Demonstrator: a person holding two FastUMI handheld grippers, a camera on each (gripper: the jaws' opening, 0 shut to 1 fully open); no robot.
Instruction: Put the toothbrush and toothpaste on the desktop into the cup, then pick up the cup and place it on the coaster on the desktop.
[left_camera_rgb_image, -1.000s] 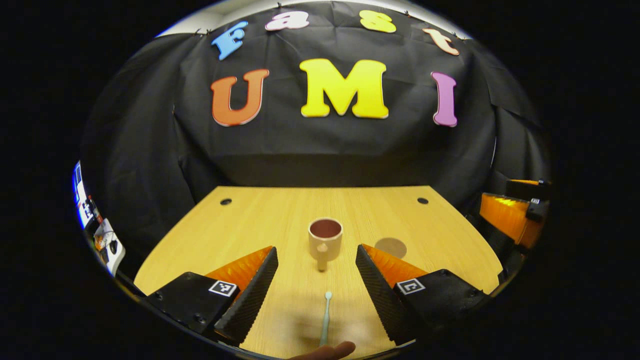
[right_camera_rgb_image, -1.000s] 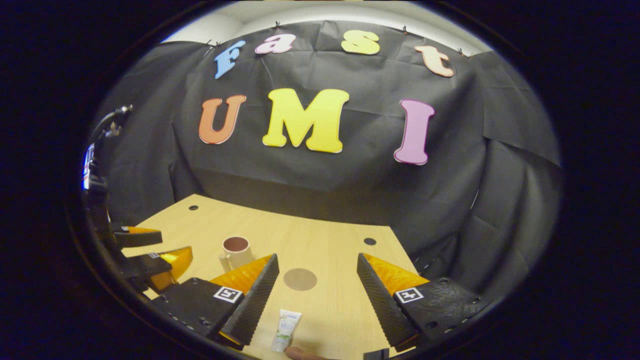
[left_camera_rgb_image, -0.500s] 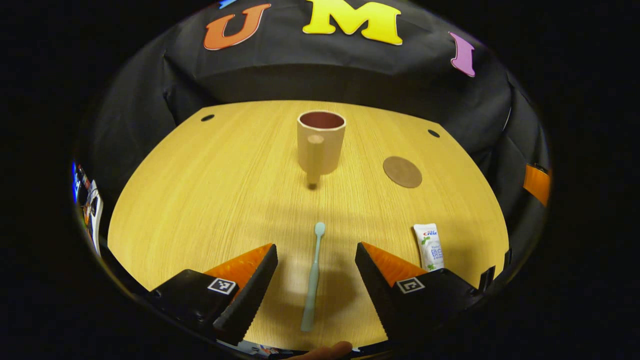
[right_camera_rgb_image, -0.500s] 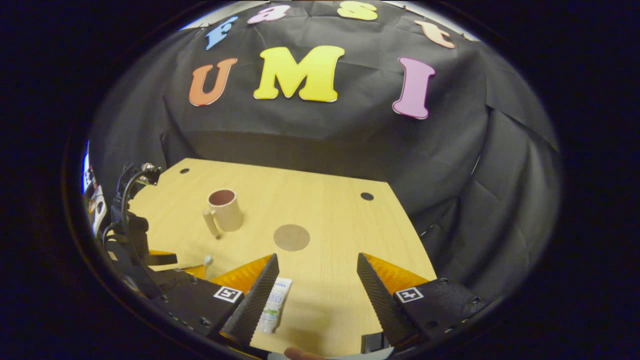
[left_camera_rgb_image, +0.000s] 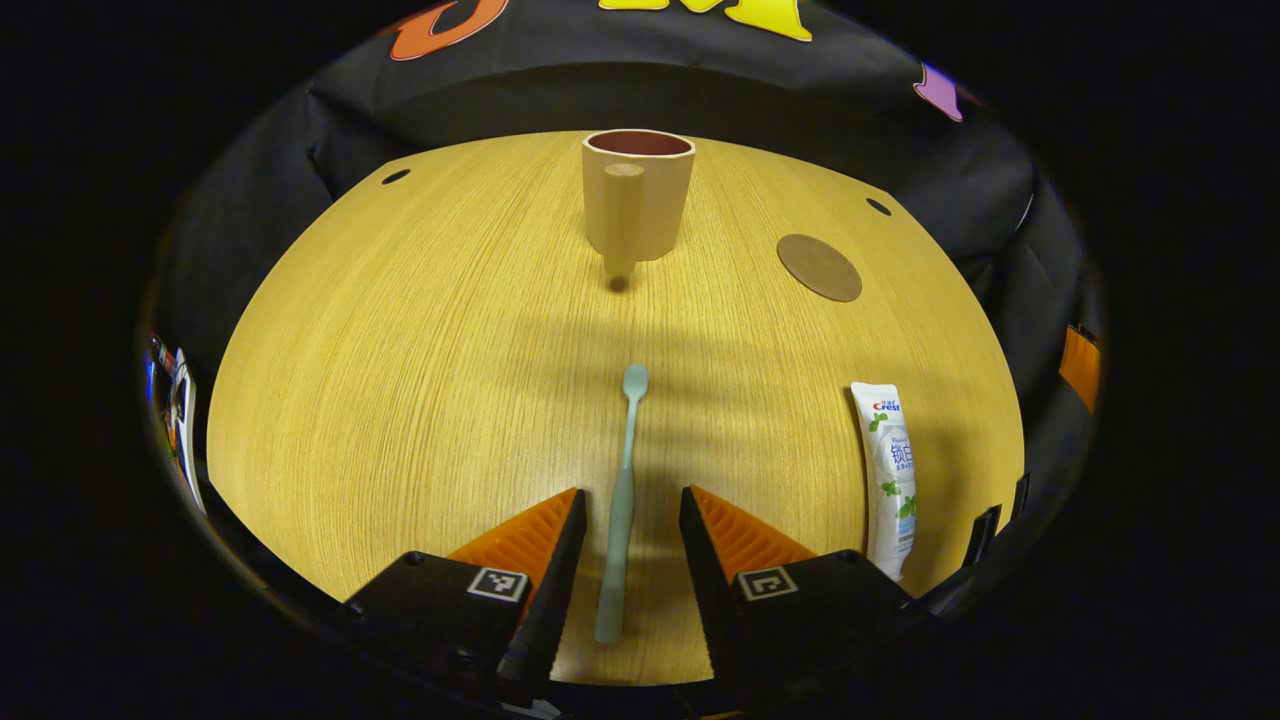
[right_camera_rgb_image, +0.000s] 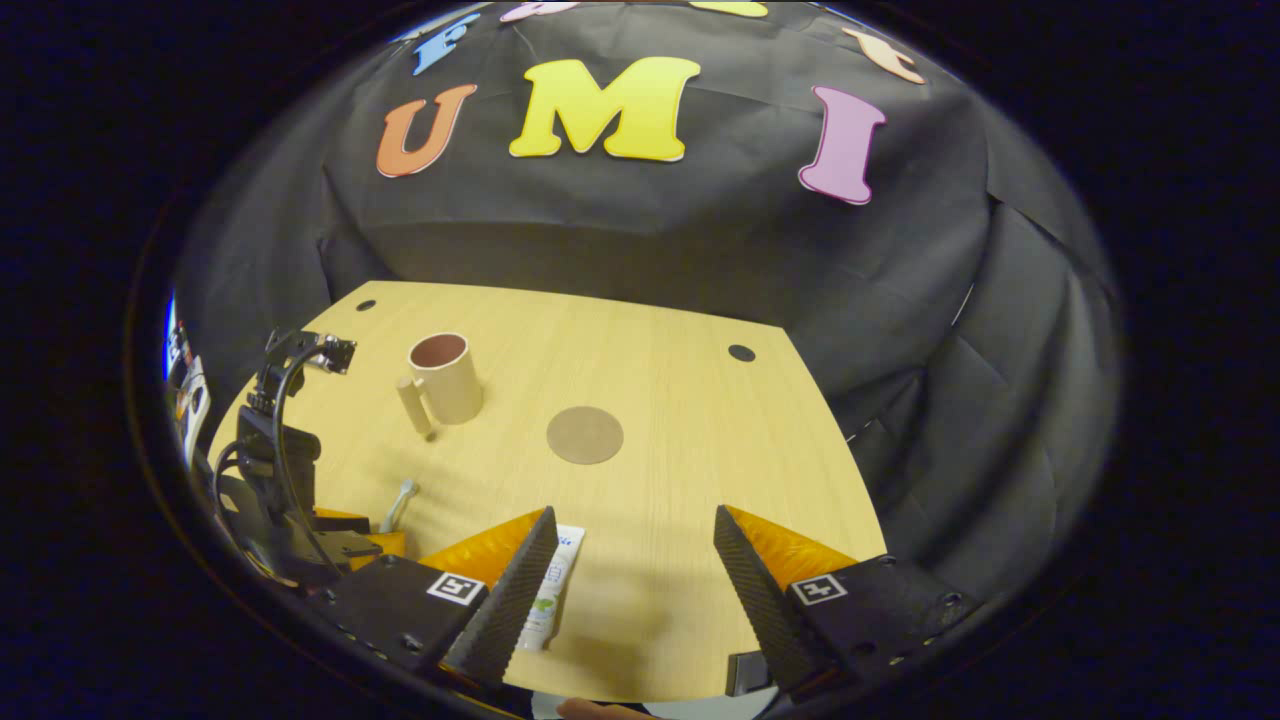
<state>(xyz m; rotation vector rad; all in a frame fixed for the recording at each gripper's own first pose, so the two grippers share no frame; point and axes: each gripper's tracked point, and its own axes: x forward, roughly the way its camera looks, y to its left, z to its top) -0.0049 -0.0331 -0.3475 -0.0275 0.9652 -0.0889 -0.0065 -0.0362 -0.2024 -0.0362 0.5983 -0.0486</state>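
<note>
Wooden desk (left_camera_rgb_image: 400, 380) fills my left gripper view, since my left gripper (left_camera_rgb_image: 622, 545) now tilts down low over it, lower and nearer than half a second ago. Its jaws have narrowed to a slim gap astride the toothbrush (left_camera_rgb_image: 620, 505) handle; I cannot tell whether they touch it. The brush lies flat, head pointing at the cup (left_camera_rgb_image: 637, 195), which stands upright farther back with its handle toward me. The coaster (left_camera_rgb_image: 819, 267) lies right of the cup, and the toothpaste (left_camera_rgb_image: 890, 475) lies flat near the right edge. My right gripper (right_camera_rgb_image: 632, 575) hovers above the desk's near edge, barely moved, jaws wide apart and holding nothing, the toothpaste peeking out beside its left finger (right_camera_rgb_image: 505, 600).
</note>
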